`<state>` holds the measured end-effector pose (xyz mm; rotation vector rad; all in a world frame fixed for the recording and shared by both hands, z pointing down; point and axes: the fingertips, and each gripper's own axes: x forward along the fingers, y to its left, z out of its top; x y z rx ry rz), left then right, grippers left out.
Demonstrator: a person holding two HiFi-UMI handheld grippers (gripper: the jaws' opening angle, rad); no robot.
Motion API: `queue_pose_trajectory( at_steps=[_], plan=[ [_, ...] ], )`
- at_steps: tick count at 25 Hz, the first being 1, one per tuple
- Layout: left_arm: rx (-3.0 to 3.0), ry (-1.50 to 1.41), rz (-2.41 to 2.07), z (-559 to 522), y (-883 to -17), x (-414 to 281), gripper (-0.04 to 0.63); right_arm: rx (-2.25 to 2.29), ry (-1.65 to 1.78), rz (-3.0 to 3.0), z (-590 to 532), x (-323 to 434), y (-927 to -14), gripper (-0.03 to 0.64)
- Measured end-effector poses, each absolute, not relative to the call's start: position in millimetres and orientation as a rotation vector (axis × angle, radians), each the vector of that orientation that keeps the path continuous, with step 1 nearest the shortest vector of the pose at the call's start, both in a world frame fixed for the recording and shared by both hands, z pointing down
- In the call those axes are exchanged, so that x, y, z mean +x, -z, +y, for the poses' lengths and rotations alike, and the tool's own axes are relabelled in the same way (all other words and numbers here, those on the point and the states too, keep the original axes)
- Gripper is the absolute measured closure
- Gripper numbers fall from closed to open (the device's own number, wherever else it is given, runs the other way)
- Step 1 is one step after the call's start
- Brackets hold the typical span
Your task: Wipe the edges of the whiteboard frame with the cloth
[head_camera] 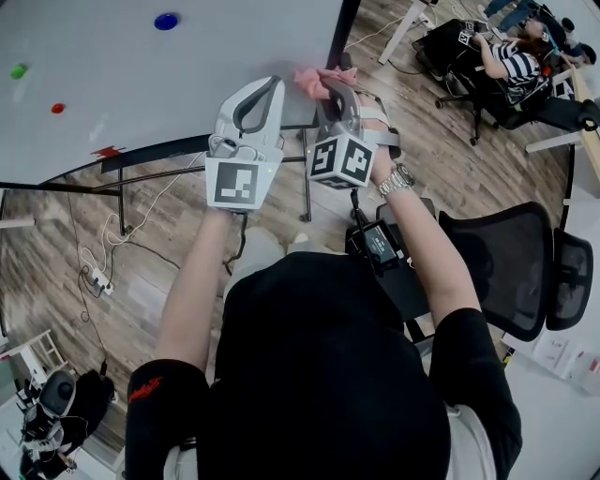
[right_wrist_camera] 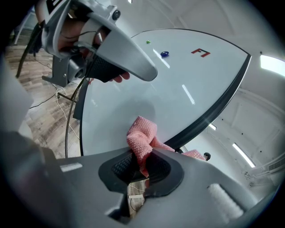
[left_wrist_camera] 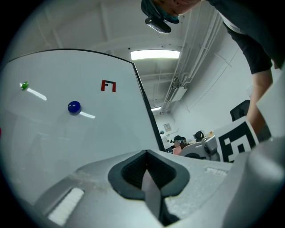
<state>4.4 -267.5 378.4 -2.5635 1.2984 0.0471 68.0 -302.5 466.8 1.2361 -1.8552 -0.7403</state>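
The whiteboard [head_camera: 169,75] fills the upper left of the head view, with a black frame [head_camera: 342,33] down its right side and along its lower edge. My right gripper [head_camera: 328,86] is shut on a pink cloth [head_camera: 314,79] at the board's lower right corner. In the right gripper view the cloth [right_wrist_camera: 142,136] bunches out of the jaws against the board, just beside the frame [right_wrist_camera: 218,107]. My left gripper [head_camera: 270,86] hovers beside it, shut with nothing in it, pointing at the board [left_wrist_camera: 67,133].
Blue [head_camera: 166,21], green [head_camera: 18,70] and red [head_camera: 58,108] magnets sit on the board. Cables and a power strip [head_camera: 98,279] lie on the wood floor. A black mesh chair [head_camera: 511,267] stands at the right, and a seated person [head_camera: 511,61] is far right.
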Motion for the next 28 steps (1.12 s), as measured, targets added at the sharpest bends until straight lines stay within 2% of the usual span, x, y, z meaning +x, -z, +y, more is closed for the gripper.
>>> queue_pose_trajectory(
  at_steps=[28],
  plan=[
    [-2.592, -0.004, 1.343, -276, -408, 11, 0.594, 1.144, 0.719, -1.895, -298, 64, -511, 0.586]
  ],
)
